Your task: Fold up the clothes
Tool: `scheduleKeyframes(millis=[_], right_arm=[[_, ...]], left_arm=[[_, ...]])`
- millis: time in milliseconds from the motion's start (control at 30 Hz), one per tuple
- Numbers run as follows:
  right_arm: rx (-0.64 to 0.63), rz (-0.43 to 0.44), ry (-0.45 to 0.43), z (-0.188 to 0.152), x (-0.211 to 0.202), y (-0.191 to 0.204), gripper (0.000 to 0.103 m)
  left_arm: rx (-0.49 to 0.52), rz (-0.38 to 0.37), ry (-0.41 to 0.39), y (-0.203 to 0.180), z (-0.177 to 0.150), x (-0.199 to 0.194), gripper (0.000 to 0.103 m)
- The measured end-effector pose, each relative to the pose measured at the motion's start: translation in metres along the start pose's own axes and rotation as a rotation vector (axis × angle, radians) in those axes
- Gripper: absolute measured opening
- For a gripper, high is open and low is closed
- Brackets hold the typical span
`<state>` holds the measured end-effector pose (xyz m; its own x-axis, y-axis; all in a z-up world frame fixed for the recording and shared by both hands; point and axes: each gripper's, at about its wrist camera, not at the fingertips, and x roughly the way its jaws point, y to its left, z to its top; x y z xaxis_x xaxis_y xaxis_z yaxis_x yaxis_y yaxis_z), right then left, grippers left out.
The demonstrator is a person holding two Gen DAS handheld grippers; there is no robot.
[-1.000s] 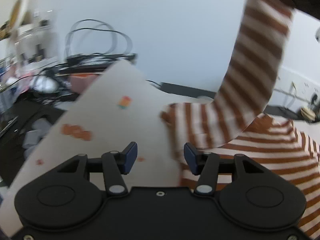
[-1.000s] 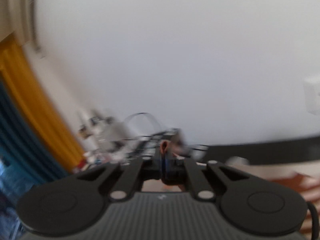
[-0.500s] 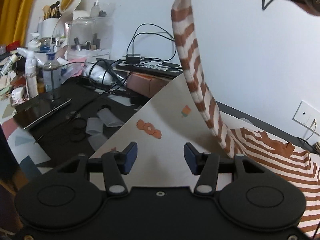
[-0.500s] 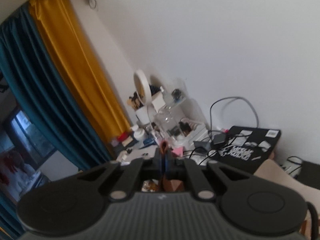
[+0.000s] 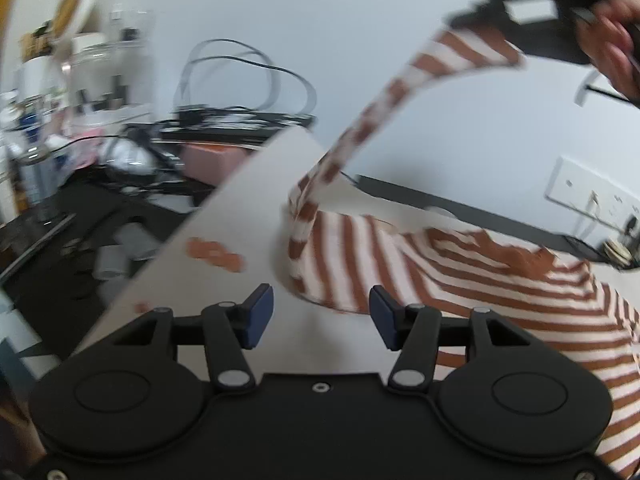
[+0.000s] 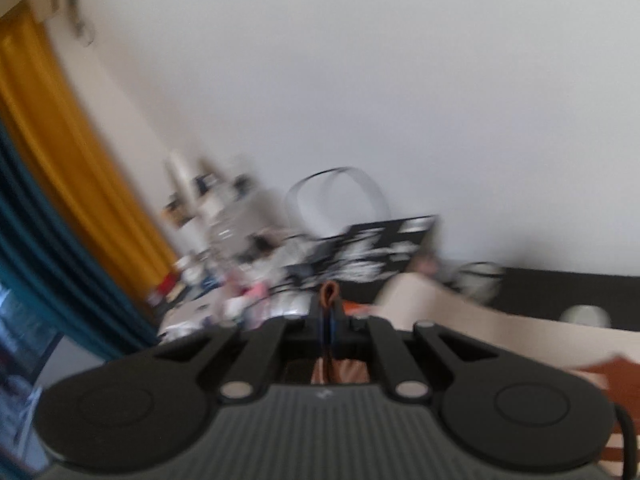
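A brown and white striped shirt (image 5: 460,276) lies on the beige table (image 5: 224,220) at the right. One sleeve (image 5: 380,112) is stretched up to the upper right, where my right gripper (image 5: 516,8) holds its cuff. In the right wrist view my right gripper (image 6: 329,312) is shut on a brown fold of the cuff (image 6: 329,292). My left gripper (image 5: 320,316) is open and empty, low over the table just in front of the shirt's near edge.
A dark desk (image 5: 80,216) to the left holds bottles, jars, a round mirror (image 5: 76,4) and looped black cables (image 5: 248,72). A white wall stands behind, with a socket plate (image 5: 588,188) at the right. Yellow and teal curtains (image 6: 60,184) hang at the far left.
My right gripper has carried the sleeve cuff rightward and lower, so the sleeve now slants up to the right. My left gripper has swung toward the shirt and stays open.
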<state>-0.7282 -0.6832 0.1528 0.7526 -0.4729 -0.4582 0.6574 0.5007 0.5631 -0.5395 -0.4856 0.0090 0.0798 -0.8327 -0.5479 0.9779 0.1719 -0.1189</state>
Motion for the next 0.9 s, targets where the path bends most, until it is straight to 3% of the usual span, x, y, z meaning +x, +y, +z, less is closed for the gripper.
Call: scheduleKeyframes(millis=[133, 300, 433, 567, 833, 900], right_arm=[[0.112, -0.132, -0.084, -0.015, -0.068, -0.092, 0.004], [0.275, -0.325, -0.107, -0.056, -0.130, -0.213, 0.004], [0.390, -0.398, -0.102, -0.091, -0.158, -0.280, 0.004], [0.406, -0.399, -0.084, -0.108, -0.167, -0.308, 0.004], [0.250, -0.419, -0.018, -0.103, -0.148, -0.314, 0.004], [0.216, -0.468, 0.004, -0.105, -0.142, -0.316, 0.010]], left_arm=[[0.076, -0.049, 0.022, -0.037, -0.004, 0.015, 0.054], [0.146, -0.081, 0.056, -0.082, -0.011, 0.034, 0.055], [0.203, -0.090, 0.078, -0.113, -0.017, 0.048, 0.055], [0.236, -0.079, 0.077, -0.136, -0.020, 0.060, 0.055], [0.264, -0.043, 0.092, -0.161, -0.022, 0.073, 0.055], [0.271, -0.039, 0.098, -0.164, -0.022, 0.074, 0.055]])
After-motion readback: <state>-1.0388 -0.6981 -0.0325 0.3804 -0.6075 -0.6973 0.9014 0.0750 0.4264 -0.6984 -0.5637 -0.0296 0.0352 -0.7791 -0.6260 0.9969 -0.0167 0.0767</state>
